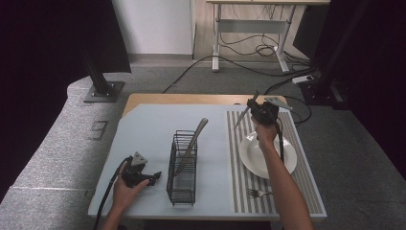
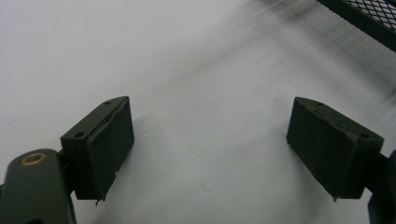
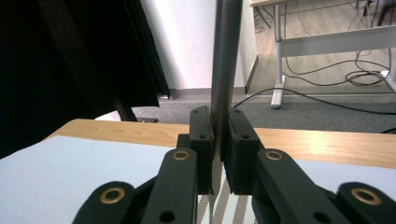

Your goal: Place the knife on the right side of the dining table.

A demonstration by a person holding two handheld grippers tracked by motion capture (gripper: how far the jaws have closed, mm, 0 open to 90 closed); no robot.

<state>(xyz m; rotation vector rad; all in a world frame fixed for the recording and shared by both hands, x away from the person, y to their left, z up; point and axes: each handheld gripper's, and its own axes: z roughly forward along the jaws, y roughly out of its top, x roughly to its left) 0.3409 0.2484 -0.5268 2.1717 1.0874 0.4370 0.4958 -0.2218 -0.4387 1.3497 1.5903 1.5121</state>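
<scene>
Knife (image 1: 242, 115) is what I have clamped in my right gripper (image 1: 263, 112), raised above the far end of the striped placemat (image 1: 238, 143), its thin metal body slanting up and to the left from the jaws. In the right gripper view the jaws are closed tight on the knife's (image 3: 225, 56) flat metal, which rises straight up between the two pads, with the wooden far edge of the bench (image 3: 327, 144) and the placemat's (image 3: 219, 205) stripes below it. My right hand (image 1: 266, 132) sits over the far rim of the white plate (image 1: 251, 158) on the placemat, and a fork (image 1: 257, 193) lies on the mat near the plate's near edge. Left of the mat stands a black wire basket (image 1: 183, 179) with one long utensil (image 1: 192, 143) leaning in it, handle tipped up and to the far right. My left gripper (image 1: 154, 176) rests low on the pale bench surface (image 1: 143, 129) just left of the basket, held by my left hand (image 1: 127, 189). In the left gripper view its jaws stand wide apart with nothing between the pads (image 2: 112, 144), bare bench beneath them and a corner of the basket (image 2: 373, 18) at the upper right.
</scene>
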